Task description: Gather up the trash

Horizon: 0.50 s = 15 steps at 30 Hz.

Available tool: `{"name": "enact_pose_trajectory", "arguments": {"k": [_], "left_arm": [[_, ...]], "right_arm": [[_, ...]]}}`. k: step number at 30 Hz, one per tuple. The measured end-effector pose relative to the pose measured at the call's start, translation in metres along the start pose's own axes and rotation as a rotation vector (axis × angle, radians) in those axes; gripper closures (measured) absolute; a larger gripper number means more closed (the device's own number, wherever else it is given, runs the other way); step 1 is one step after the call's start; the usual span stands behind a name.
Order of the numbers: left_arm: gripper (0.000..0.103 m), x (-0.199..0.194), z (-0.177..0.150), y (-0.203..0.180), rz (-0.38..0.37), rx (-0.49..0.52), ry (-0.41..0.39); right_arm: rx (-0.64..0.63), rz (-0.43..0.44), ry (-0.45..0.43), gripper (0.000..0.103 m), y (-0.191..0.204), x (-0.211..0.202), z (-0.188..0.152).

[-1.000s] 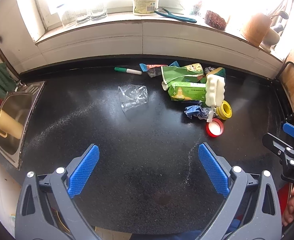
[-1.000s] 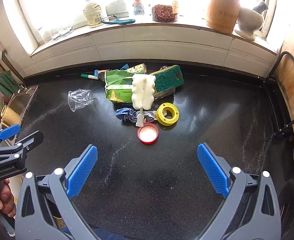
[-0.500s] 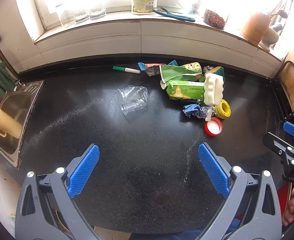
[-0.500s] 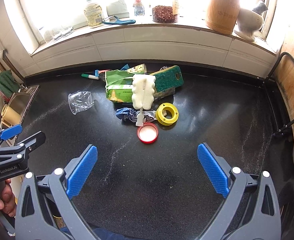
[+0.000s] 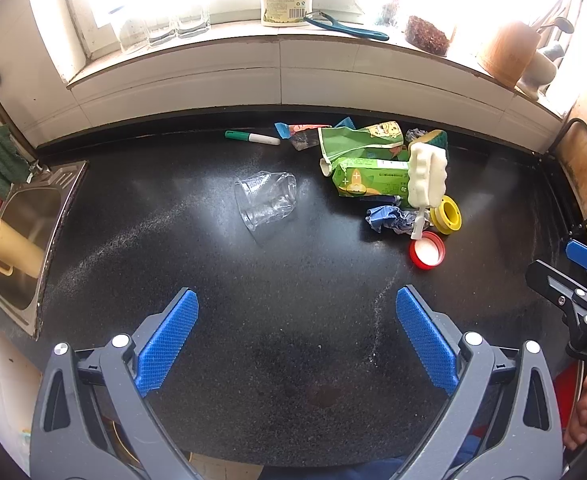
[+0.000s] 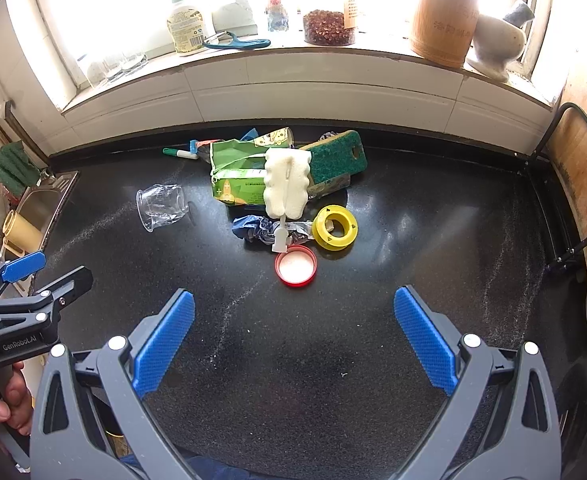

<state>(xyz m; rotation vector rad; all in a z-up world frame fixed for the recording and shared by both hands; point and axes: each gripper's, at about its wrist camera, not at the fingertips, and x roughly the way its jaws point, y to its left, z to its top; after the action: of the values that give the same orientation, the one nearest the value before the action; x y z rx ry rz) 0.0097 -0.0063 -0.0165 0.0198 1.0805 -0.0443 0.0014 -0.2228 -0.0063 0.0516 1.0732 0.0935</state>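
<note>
1. Both grippers hang low over a black counter (image 5: 293, 340), jaws spread wide and holding nothing: the left gripper (image 5: 297, 340) fills the bottom of its own view, the right gripper (image 6: 293, 336) the bottom of its view.

2. The trash lies well ahead of both, above centre in each frame and near the back wall. No bin shows in either view.

3. Judged from the layout, the step in hand is the first reach. The clear plastic cup (image 5: 265, 202) lies on its side alone, left of the pile, and looks the easiest start for the left gripper.

4. A good grasp would likely close across the cup's crumpled wall rather than its open rim, and gently, since thin plastic can buckle and slip out.

5. For the right gripper, the red lid (image 6: 296, 267) sits nearest, just below centre. It lies flat, so the fingers would need to come down steeply and pinch its rim.

6. The pile itself is tangled: two green packets (image 6: 237, 184) overlap, with a white sponge brush (image 6: 285, 188) lying across them and a green scouring pad (image 6: 333, 158) behind.

7. A crumpled blue wrapper (image 6: 253, 230) sits under the brush handle, and a yellow tape roll (image 6: 334, 227) rests just right of it.

8. A green marker (image 5: 251, 137) and small wrappers (image 5: 301, 130) lie at the pile's upper left.
</note>
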Motion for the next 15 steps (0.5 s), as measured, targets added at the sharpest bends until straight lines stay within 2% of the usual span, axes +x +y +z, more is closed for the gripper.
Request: {"name": "enact_pose_trajectory", "arguments": {"k": [15], "left_arm": [[0.006,0.0063,0.0002,0.0022,-0.016,0.016,-0.001]], "right_arm": [[0.004,-0.001,0.008,0.006,0.0005,0.0051,0.0033]]}}
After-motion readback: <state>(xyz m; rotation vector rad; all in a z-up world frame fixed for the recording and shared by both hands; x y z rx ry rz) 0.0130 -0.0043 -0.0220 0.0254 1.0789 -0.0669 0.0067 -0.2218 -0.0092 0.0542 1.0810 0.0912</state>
